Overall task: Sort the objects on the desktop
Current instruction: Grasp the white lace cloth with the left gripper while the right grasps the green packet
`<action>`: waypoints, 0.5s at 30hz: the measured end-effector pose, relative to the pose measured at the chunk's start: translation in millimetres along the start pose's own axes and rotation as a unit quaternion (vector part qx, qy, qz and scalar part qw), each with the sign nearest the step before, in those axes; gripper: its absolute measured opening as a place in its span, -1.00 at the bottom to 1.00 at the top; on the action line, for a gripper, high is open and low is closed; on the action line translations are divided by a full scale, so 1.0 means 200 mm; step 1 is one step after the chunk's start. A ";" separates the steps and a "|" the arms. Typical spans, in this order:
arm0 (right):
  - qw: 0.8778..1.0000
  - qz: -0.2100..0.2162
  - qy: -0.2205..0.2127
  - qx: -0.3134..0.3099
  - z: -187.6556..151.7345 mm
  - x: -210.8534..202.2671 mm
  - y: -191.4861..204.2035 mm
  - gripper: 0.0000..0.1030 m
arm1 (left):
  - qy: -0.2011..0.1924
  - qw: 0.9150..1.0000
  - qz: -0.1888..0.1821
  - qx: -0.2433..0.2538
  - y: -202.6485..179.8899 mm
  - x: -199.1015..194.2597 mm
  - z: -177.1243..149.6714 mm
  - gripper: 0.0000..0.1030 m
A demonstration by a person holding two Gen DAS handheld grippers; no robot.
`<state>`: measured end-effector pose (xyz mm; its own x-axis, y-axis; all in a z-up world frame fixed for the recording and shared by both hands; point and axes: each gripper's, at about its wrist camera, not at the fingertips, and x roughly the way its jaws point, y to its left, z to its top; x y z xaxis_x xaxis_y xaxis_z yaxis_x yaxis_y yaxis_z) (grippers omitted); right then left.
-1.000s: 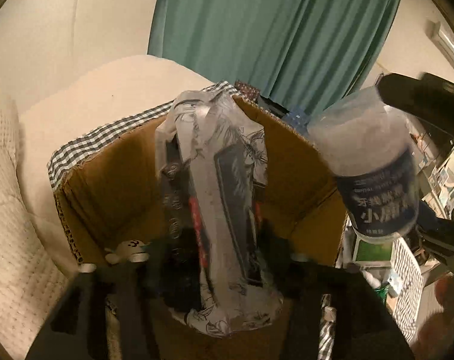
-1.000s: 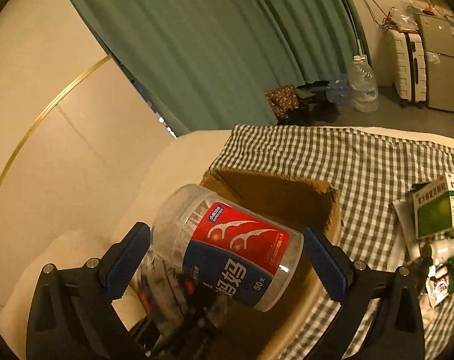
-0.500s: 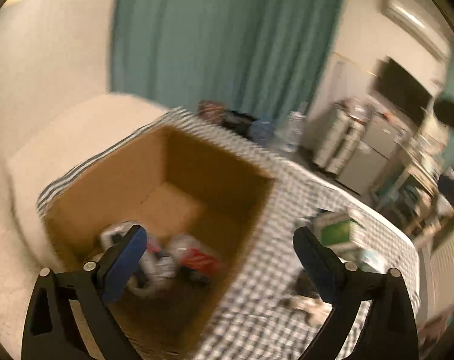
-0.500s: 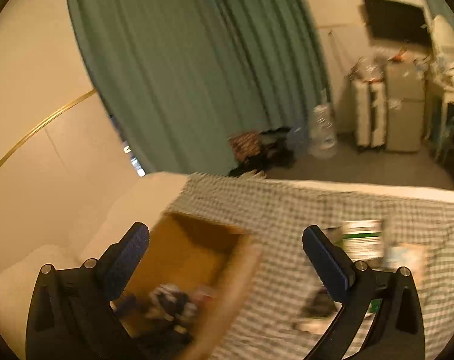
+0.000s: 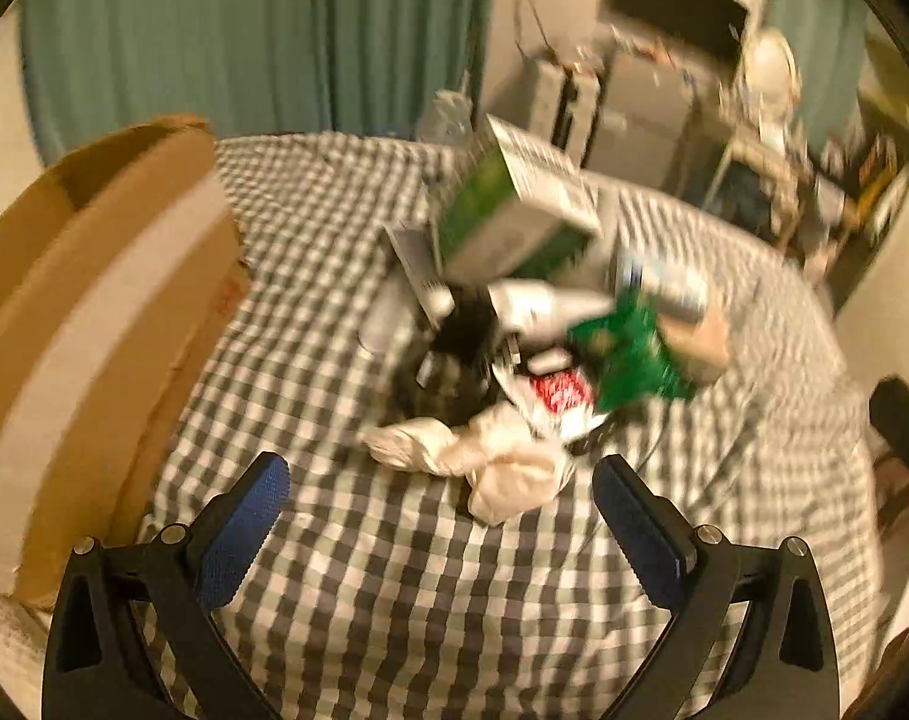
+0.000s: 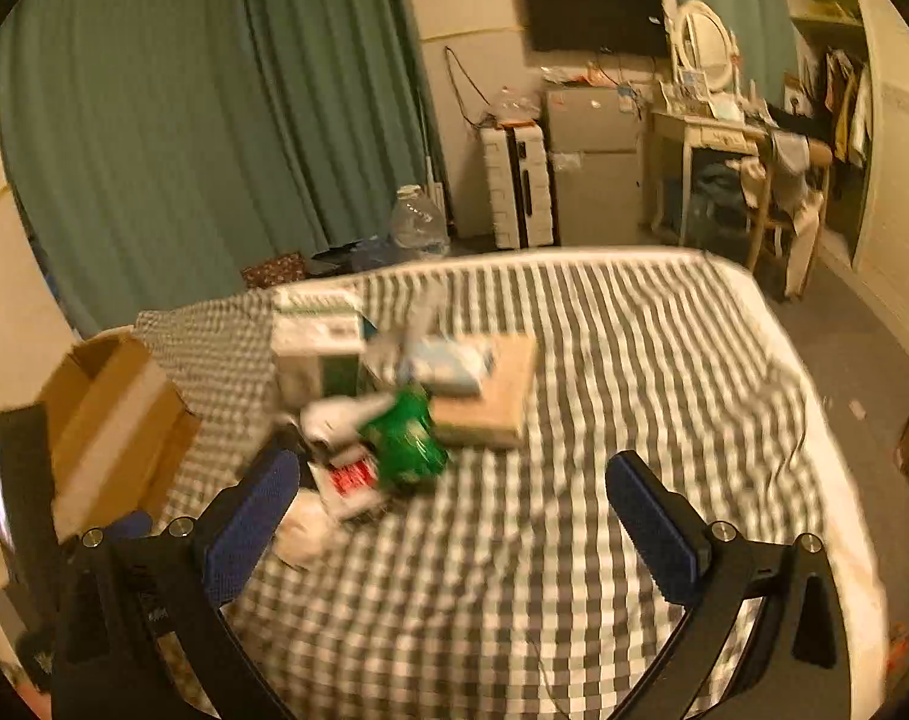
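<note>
A blurred heap of small objects lies on a checked cloth (image 5: 394, 588): a green and white carton (image 5: 508, 210), a green packet (image 5: 628, 354), a crumpled white bag (image 5: 490, 456), a white bottle (image 5: 538, 306) and a dark item (image 5: 454, 348). My left gripper (image 5: 439, 507) hangs open just short of the white bag, nothing between its fingers. My right gripper (image 6: 454, 507) is open and empty too, with the green packet (image 6: 403, 444) and a flat brown box (image 6: 490, 396) ahead of it. The cardboard box (image 5: 88, 324) stands at the left of the heap.
The cardboard box (image 6: 109, 420) is at the left of the right wrist view, with the left gripper's dark body at that edge. A green curtain (image 6: 202, 108), a small fridge (image 6: 592, 162), a desk with a mirror and a water jug (image 6: 418, 219) stand beyond the cloth.
A second ago each gripper held an object over the cardboard box: left a printed bag, right a clear jar. Both let go, opened, and swung right and down to the heap.
</note>
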<state>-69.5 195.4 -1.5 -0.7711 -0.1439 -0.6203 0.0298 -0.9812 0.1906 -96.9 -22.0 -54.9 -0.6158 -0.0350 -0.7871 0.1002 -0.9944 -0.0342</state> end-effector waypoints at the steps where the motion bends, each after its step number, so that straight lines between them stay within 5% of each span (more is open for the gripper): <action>1: 1.000 0.007 0.007 0.004 -0.04 0.02 -0.06 0.99 | 0.000 1.000 0.001 -0.001 -0.01 0.03 -0.01 1.00; 11: 0.994 0.090 0.052 -0.018 -0.03 0.42 0.03 0.99 | 0.066 0.995 -0.037 -0.068 0.03 0.37 -0.08 1.00; 15: 0.992 0.096 0.074 -0.019 -0.03 0.61 0.07 0.99 | 0.051 0.996 -0.030 -0.061 0.02 0.37 -0.08 0.91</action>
<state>-159.4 164.0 -79.7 -0.6463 -0.3442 -0.6810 0.1937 -0.9373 0.2898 -129.6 -26.3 -122.6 -0.5418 0.0416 -0.8395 0.1631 -0.9746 -0.1535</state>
